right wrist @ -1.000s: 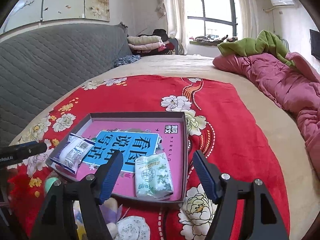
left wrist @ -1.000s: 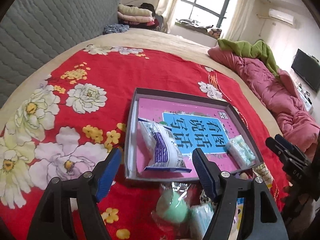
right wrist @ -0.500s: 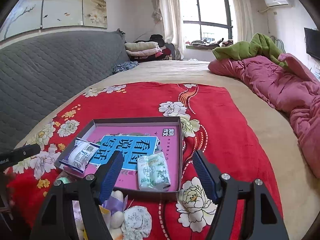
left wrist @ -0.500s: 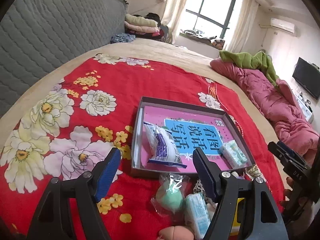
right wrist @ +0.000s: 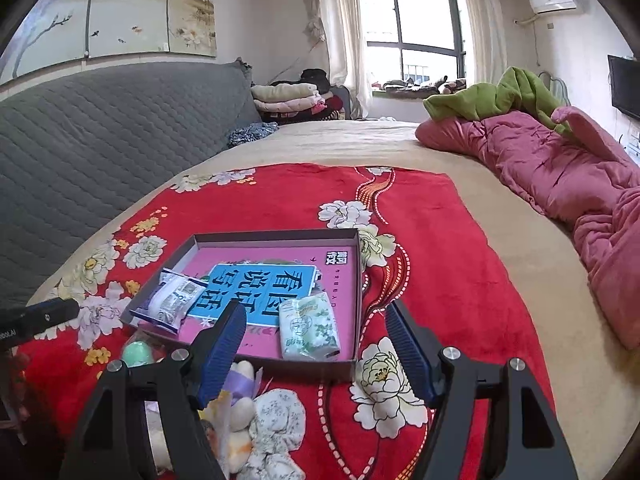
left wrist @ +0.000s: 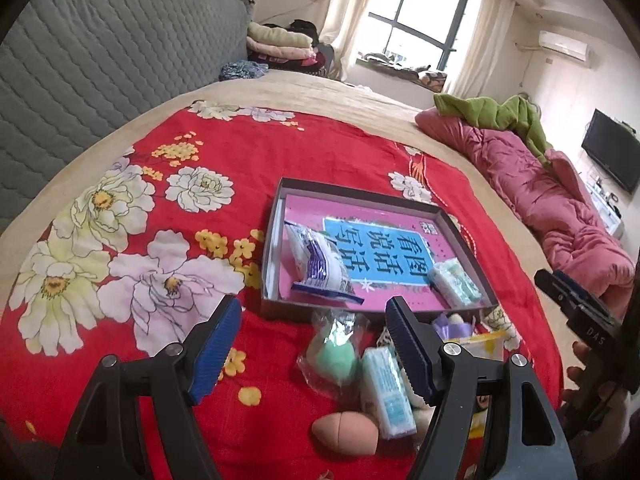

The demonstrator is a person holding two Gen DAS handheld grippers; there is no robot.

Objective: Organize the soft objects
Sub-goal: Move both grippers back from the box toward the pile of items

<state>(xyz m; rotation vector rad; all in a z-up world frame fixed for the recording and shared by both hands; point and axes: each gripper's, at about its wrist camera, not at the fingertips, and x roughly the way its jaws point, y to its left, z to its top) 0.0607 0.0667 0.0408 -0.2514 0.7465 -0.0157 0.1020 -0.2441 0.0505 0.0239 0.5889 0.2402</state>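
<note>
Both grippers have pulled back and up from the tray since a second ago, so more of the pile in front of it shows now.

Biggest first: the red floral blanket (left wrist: 280, 148) fills the middle of both views, spread on a tan bed. Only the right wrist view shows the painted panels (right wrist: 120, 4) on the wall, upper left of the frame. Only the left wrist view shows the peach sponge (left wrist: 345, 432), low centre, and a hand (left wrist: 600, 392) at the right edge behind the other tool.

On the blanket sits the dark tray (left wrist: 276, 216), mid-frame, lined with a pink book cover (left wrist: 384, 248) whose blue panel carries large Chinese characters. Inside it lie a blue-and-white packet (left wrist: 320, 264) at the left and a green tissue pack (left wrist: 454, 282) at the right; the small print on both is too fine to read.

Just in front of the tray, a bagged green sponge (left wrist: 332, 354) touches a pale blue tissue pack (left wrist: 386, 392). The right wrist view adds a floral cloth bundle (right wrist: 276, 420) near the bottom of the frame.

The left gripper (left wrist: 312, 354) hovers over the pile, jaws spread wide, nothing between the blue pads. The right gripper (right wrist: 316, 354) is likewise wide apart and empty, framing the tray's near edge. "DAS" is stamped on the right tool's body as seen from the left wrist.
</note>
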